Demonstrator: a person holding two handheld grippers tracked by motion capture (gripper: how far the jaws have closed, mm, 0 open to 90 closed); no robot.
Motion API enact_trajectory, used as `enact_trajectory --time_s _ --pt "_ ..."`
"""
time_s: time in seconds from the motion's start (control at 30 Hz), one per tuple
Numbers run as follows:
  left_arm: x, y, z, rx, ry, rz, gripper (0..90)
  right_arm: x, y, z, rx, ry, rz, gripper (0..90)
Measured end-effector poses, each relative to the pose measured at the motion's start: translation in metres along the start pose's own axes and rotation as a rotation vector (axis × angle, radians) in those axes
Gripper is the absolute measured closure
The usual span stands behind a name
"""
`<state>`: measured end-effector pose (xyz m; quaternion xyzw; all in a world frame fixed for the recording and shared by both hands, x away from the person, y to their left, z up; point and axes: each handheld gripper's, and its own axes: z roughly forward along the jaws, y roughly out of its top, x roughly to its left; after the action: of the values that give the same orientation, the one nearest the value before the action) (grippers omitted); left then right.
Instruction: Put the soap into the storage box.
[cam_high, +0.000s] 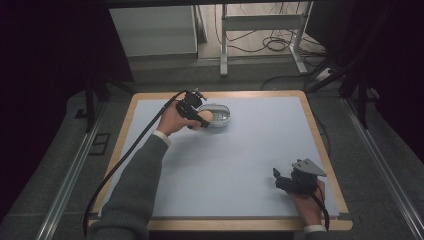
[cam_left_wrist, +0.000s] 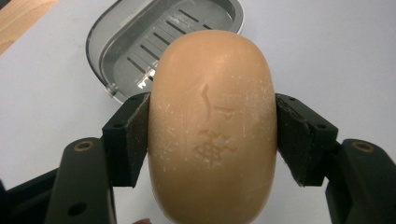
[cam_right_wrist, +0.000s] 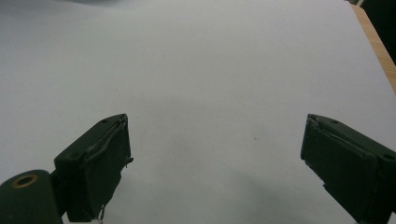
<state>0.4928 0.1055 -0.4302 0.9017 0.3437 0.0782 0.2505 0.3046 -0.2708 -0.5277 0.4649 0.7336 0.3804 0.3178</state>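
Left gripper (cam_left_wrist: 212, 140) pads clamp the soap bar (cam_left_wrist: 212, 126) across its short waist, held just above the near rim of the soap dish (cam_left_wrist: 116, 46) at the far left of the table (cam_high: 250, 150). Soap looks hard, smooth, rounded, likely slippery; mid-waist grip seems best. Right gripper (cam_right_wrist: 215, 163) is spread wide, nothing in it, near right.

The soap bar (cam_left_wrist: 212, 126) bears embossed marks, too worn to read

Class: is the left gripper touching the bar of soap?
Touching. The left gripper view shows the left gripper pads pressed against both sides of the soap.
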Motion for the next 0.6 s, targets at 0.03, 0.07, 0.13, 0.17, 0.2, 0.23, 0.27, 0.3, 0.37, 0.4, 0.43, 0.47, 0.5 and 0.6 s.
enact_trajectory --time_s 0.03,0.07,0.13,0.17,0.2,0.23,0.27,0.3,0.37,0.4,0.43,0.47,0.5,0.6 --pt "0.000 0.001 0.001 0.002 -0.001 0.003 32.6 0.000 0.000 0.000 0.000 0.001 -0.001 8.5" --pt "0.000 0.003 0.001 -0.003 0.001 0.007 32.6 0.000 0.000 0.000 0.000 0.001 0.000 8.5" --pt "0.000 0.006 0.003 -0.001 0.002 0.012 32.6 0.000 0.000 0.000 0.000 0.001 0.000 8.5" --pt "0.000 0.007 0.004 -0.001 -0.001 0.012 32.6 0.000 0.000 0.000 -0.002 0.003 0.001 8.5" --pt "0.000 0.008 0.005 0.002 -0.002 0.013 32.6 0.000 0.000 0.000 -0.001 0.002 0.001 8.5" --pt "0.001 0.009 0.006 0.004 -0.002 0.015 32.6 0.000 0.000 0.000 -0.001 0.002 0.001 8.5" --pt "0.001 0.010 0.007 0.008 0.002 0.015 32.6 0.000 0.000 0.000 -0.001 0.003 -0.001 8.5" --pt "0.002 0.012 0.008 0.010 0.001 0.014 32.6 0.000 0.000 0.000 -0.002 0.003 0.000 8.5" --pt "0.002 0.013 0.008 0.012 -0.001 0.013 32.6 0.000 0.000 0.000 -0.003 0.002 0.000 8.5" --pt "0.004 0.015 0.008 0.013 -0.002 0.013 32.6 0.000 0.000 0.000 -0.003 0.003 0.001 8.5" --pt "0.005 0.016 0.008 0.015 -0.001 0.017 32.6 0.000 0.000 0.000 0.001 0.004 0.001 8.4" --pt "0.005 0.017 0.008 0.021 0.000 0.026 32.6 0.000 0.000 0.000 0.002 0.004 0.000 8.5" --pt "0.006 0.019 0.008 0.018 0.002 0.027 32.6 0.000 0.000 0.000 0.004 0.004 0.000 8.5" --pt "0.007 0.022 0.008 0.024 0.006 0.031 32.6 0.000 0.000 0.000 0.006 0.006 0.000 8.5"
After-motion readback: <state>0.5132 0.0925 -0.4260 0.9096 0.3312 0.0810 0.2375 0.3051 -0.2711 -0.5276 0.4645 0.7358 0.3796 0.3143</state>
